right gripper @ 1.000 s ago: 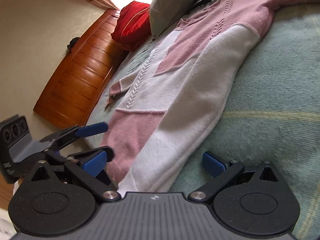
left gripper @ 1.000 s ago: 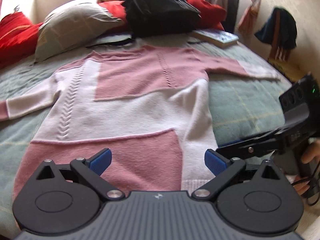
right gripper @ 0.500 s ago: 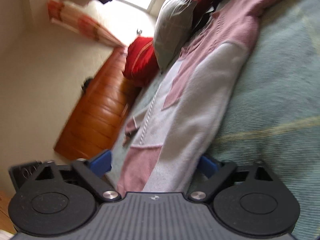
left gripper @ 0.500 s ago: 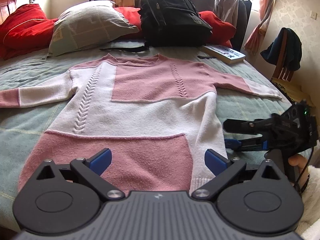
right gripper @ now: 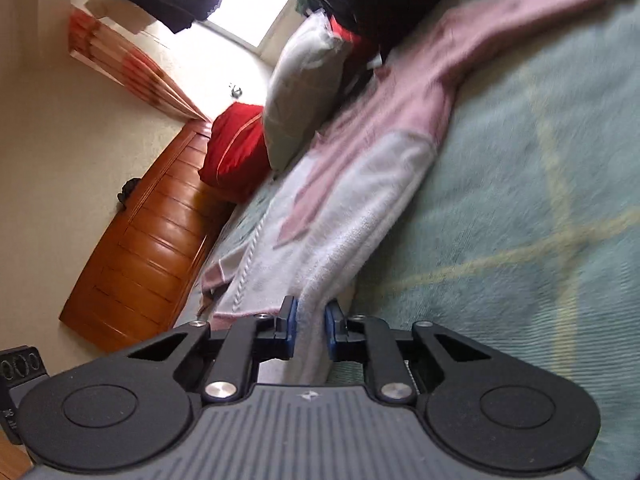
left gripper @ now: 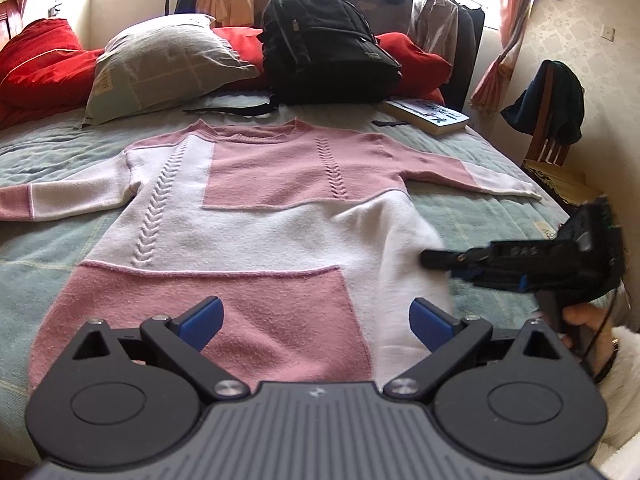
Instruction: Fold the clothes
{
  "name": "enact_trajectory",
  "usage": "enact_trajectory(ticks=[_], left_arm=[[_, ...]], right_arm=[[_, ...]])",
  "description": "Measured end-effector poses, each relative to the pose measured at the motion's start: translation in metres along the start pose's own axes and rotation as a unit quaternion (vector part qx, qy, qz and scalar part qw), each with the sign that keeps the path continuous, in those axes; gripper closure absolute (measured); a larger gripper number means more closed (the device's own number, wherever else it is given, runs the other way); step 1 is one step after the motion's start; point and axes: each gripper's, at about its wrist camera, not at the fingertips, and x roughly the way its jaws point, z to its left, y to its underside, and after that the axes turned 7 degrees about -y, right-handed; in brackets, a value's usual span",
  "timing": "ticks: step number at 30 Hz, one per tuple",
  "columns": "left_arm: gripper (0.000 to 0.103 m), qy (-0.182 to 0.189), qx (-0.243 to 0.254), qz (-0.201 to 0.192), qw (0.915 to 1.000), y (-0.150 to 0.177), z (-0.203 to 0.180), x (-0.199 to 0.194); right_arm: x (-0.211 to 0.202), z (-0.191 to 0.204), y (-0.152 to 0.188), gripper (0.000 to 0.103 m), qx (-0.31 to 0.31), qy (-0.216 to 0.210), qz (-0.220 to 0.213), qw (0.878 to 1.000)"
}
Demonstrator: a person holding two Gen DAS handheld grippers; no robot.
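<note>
Across the middle of the left wrist view, a pink and white sweater lies flat, front up, on a green quilted bedspread, its sleeves spread toward the left and right edges of the frame. At the bottom of that frame the left gripper hovers over the sweater's hem with its blue pads wide apart and nothing between them. At the right edge, the right gripper reaches in sideways, held by a hand, its tip at the sweater's white side edge. In the right wrist view the right gripper has just been closing, and its pads now pinch a fold of that white edge, which rises slightly off the bedspread. At the top of the left wrist view sit a grey pillow, red cushions, a black backpack and a book.
</note>
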Motion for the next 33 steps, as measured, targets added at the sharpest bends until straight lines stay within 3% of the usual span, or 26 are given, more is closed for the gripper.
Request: enact_trajectory(ticks=[6, 10, 14, 20, 25, 27, 30, 33], left_arm=[[0.004, 0.006, 0.006, -0.004, 1.0000, 0.001, -0.005, -0.003], [0.004, 0.005, 0.009, -0.007, 0.9999, 0.000, -0.007, -0.006], [0.004, 0.002, 0.014, -0.003, 0.9999, -0.001, -0.007, -0.004], [0.004, -0.008, 0.009, 0.006, 0.9999, 0.001, -0.003, 0.000], [0.004, -0.012, 0.002, 0.008, 0.9999, 0.004, 0.004, 0.000], [0.004, -0.013, -0.002, 0.010, 0.9999, 0.004, 0.007, 0.000], [0.004, -0.018, -0.002, 0.013, 0.9998, 0.003, 0.009, 0.002], [0.004, -0.018, 0.001, 0.014, 0.9997, 0.001, 0.008, 0.004]], right_arm=[[-0.038, 0.019, -0.010, 0.087, -0.048, 0.054, -0.013, 0.997], [-0.041, 0.026, -0.016, 0.082, -0.058, 0.111, -0.010, 0.992], [-0.049, 0.040, -0.014, 0.077, -0.102, 0.119, -0.014, 0.988], [-0.005, 0.078, 0.009, 0.068, -0.201, 0.069, 0.084, 0.974], [0.036, 0.059, 0.042, 0.067, -0.179, 0.112, 0.190, 0.959], [0.031, 0.060, 0.047, 0.063, -0.169, 0.100, 0.210, 0.958], [0.018, 0.073, 0.028, 0.063, -0.189, 0.092, 0.196, 0.958], [0.005, 0.085, -0.014, 0.058, -0.225, 0.110, 0.126, 0.960]])
